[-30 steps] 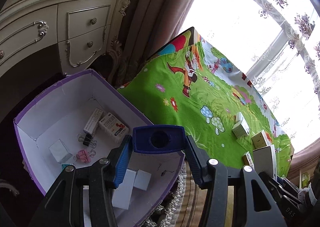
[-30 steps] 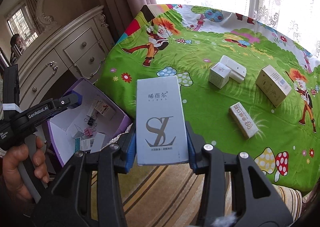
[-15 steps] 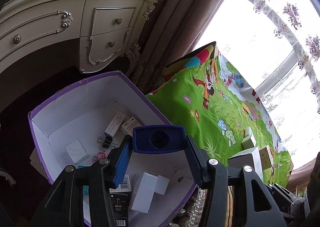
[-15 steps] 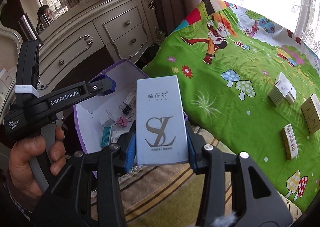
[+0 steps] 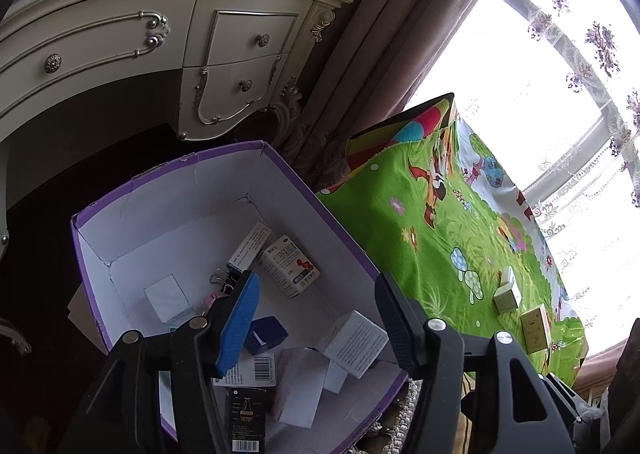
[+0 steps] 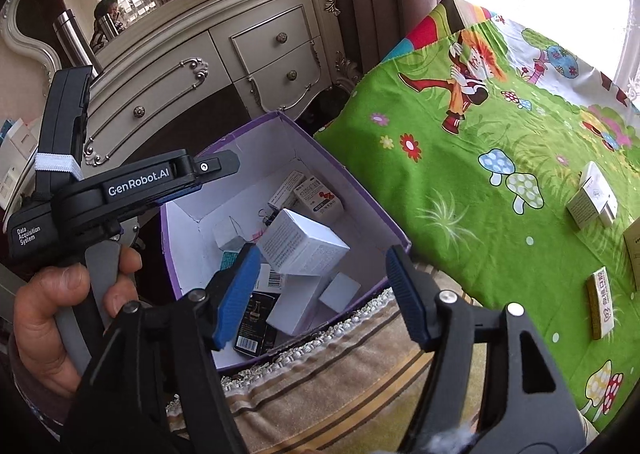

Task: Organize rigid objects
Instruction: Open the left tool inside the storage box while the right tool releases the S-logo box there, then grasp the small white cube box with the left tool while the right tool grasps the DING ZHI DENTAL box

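Observation:
A purple cardboard box (image 5: 304, 189) with a white inside (image 6: 344, 169) stands left of the table. It holds several small boxes and binder clips. A small dark blue box (image 5: 266, 334) lies in it below my open, empty left gripper (image 5: 316, 318). A large white box (image 6: 302, 242) lies tilted on the pile, just beyond my open, empty right gripper (image 6: 320, 294). Both grippers hover over the box's near side. The left gripper's body (image 6: 132, 185) shows in the right wrist view, held by a hand.
A table with a green cartoon cloth (image 6: 500, 157) stands to the right, with several small boxes (image 6: 594, 195) on it (image 5: 506, 292). A cream dresser (image 5: 160, 53) stands behind the purple box. A striped cushion (image 6: 340, 366) lies below my right gripper.
Both grippers opened. The left let go of the dark blue box and the right let go of the large white box; both now lie in the purple box.

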Action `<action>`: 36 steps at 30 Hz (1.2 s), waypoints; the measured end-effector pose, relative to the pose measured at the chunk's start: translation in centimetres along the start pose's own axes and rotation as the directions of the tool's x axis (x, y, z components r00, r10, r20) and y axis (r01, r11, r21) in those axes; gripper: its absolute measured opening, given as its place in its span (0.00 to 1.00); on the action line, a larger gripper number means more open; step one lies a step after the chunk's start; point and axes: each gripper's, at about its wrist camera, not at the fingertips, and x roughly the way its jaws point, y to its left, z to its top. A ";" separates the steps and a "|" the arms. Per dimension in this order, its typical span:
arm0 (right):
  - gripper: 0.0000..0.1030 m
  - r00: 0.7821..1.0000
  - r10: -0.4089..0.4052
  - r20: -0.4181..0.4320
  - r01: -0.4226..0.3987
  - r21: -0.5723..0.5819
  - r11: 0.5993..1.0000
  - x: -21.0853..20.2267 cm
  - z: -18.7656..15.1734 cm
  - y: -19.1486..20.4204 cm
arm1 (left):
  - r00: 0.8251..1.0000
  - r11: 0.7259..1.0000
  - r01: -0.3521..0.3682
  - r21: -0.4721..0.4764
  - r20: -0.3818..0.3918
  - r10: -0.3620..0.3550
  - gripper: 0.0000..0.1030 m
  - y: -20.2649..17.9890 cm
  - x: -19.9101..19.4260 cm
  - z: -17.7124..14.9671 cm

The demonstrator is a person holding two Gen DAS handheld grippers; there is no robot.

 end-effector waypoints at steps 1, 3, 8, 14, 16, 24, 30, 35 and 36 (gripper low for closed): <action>0.67 1.000 -0.012 0.008 0.012 0.001 1.000 -0.3 -0.1 -0.2 | 1.000 1.000 0.004 0.010 0.005 -0.004 0.59 -0.3 -0.2 0.0; 0.71 0.998 -0.046 0.032 0.046 -0.002 0.999 -1.1 -0.1 -0.4 | 1.000 0.999 -0.002 0.038 0.015 0.001 0.61 -1.0 -0.4 0.0; 0.83 0.984 -0.153 0.088 0.154 -0.003 0.988 -3.0 -0.4 -1.3 | 0.999 0.990 -0.035 0.136 0.043 0.029 0.67 -3.6 -0.9 -0.3; 0.89 0.939 -0.304 0.158 0.306 0.016 0.952 -5.1 -0.8 -2.7 | 0.988 0.966 -0.105 0.236 0.132 0.075 0.69 -6.8 -1.7 -1.0; 0.90 0.923 -0.340 0.179 0.344 0.009 0.939 -5.7 -0.9 -3.0 | 0.981 0.951 -0.107 0.291 0.185 0.054 0.70 -8.0 -2.3 -1.4; 0.90 0.913 -0.362 0.191 0.348 0.101 0.932 -7.5 -2.1 -6.9 | 0.975 0.907 -0.023 0.422 0.211 -0.073 0.77 -11.7 -3.5 -2.4; 0.90 0.914 -0.394 0.094 0.377 0.154 0.913 -7.8 -3.4 -11.3 | 0.983 0.864 0.030 0.502 0.141 -0.116 0.77 -14.5 -3.0 -3.4; 0.90 0.912 -0.407 0.061 0.387 0.210 0.898 -8.3 -4.7 -15.0 | 0.987 0.835 0.080 0.545 0.073 -0.142 0.77 -16.7 -2.2 -4.3; 0.90 0.910 -0.411 0.051 0.392 0.217 0.894 -8.3 -4.9 -15.6 | 0.986 0.831 0.099 0.547 0.056 -0.154 0.77 -17.0 -2.0 -4.5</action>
